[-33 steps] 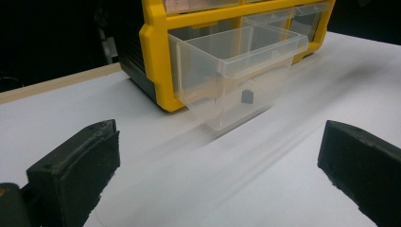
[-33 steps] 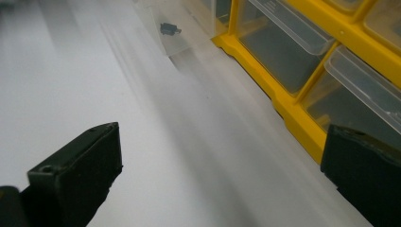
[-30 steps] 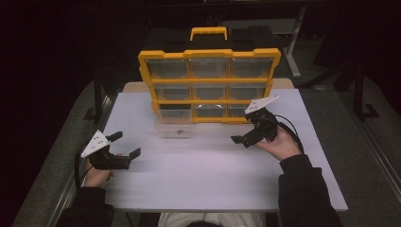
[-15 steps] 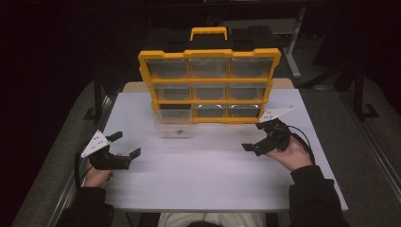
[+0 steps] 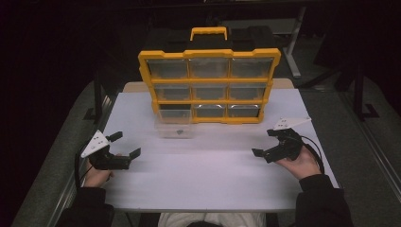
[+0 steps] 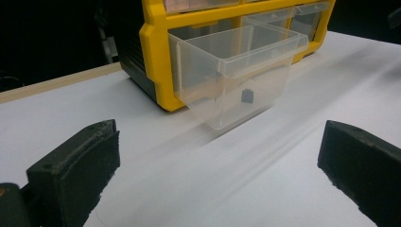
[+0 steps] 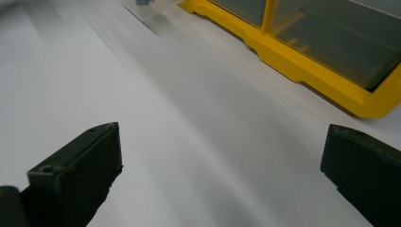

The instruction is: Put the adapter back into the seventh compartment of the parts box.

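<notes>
Left gripper (image 5: 124, 146) at 8 o'clock on the white surface (image 5: 208, 175), fingers released wide, holding nothing. Clear drawer (image 5: 174, 124) at 12 o'clock, pulled out of the yellow organizer (image 5: 208, 85) at its bottom-left slot, a small dark part (image 6: 247, 96) on its floor. Right gripper (image 5: 265, 142) at 4 o'clock, fingers likewise released, well apart from the drawer.
</notes>
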{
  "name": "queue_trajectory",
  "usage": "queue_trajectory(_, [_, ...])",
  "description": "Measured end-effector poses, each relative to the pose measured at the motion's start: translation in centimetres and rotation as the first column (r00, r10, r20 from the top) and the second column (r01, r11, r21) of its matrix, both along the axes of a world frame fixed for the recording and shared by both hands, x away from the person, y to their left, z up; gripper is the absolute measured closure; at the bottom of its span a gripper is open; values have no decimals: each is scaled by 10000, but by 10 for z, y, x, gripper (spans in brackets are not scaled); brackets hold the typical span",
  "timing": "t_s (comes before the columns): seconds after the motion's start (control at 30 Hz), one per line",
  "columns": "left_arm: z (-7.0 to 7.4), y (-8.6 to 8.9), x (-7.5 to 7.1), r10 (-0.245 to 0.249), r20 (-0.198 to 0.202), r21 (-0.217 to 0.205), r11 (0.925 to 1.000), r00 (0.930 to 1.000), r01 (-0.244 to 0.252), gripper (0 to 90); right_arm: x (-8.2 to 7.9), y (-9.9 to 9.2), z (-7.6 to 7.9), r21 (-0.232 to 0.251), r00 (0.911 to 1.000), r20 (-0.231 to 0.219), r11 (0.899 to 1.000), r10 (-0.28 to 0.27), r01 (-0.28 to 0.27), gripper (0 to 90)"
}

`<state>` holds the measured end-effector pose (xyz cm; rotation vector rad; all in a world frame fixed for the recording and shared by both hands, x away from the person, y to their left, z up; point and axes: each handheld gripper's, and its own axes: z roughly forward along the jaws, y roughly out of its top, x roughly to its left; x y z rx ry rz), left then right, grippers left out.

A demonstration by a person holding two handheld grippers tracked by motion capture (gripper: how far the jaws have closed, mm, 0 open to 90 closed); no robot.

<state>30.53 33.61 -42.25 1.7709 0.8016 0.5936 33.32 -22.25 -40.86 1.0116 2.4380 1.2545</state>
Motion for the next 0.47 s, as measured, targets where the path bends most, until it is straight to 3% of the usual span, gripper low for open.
queue_trajectory(0.47, [0, -1, 2, -54, 22, 101, 9999, 10000, 53, 0, -13, -19, -19, 63, 9985, -79, 9985, -542, 543, 0])
